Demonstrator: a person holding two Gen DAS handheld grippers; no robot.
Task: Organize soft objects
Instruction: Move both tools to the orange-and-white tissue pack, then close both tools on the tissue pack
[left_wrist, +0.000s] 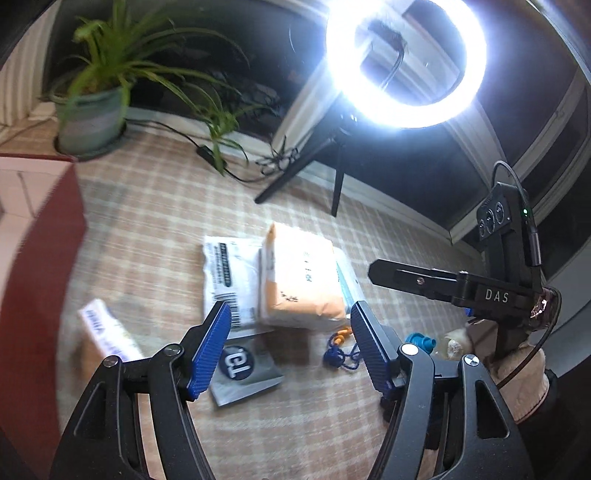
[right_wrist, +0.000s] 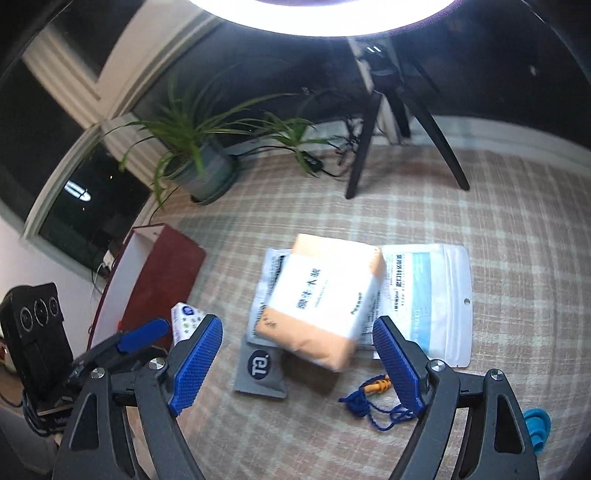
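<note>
With both tools released, left tool (left_wrist: 290, 343) and right tool (right_wrist: 297, 360), I'd straddle the tissue pack (right_wrist: 323, 301) squarely, then squeeze gently.

1. Centre of the checked cloth (right_wrist: 517, 229): an orange tissue pack (right_wrist: 325, 299) lies on overlapping white pouches (right_wrist: 428, 295) — a stacked pile.
2. At 6 o'clock of the pile, a grey sachet (right_wrist: 260, 373) and a blue cord with orange earplugs (right_wrist: 369, 398) clutter the near strip.
3. At 9 o'clock, a red box (right_wrist: 162, 273) walls that side; a small tissue packet (right_wrist: 186, 321) lies beside it.
4. At 12 o'clock — open cloth, then tripod legs (right_wrist: 364, 147) and a potted plant (right_wrist: 199, 162).
5. At 3 o'clock, bare cloth.
</note>
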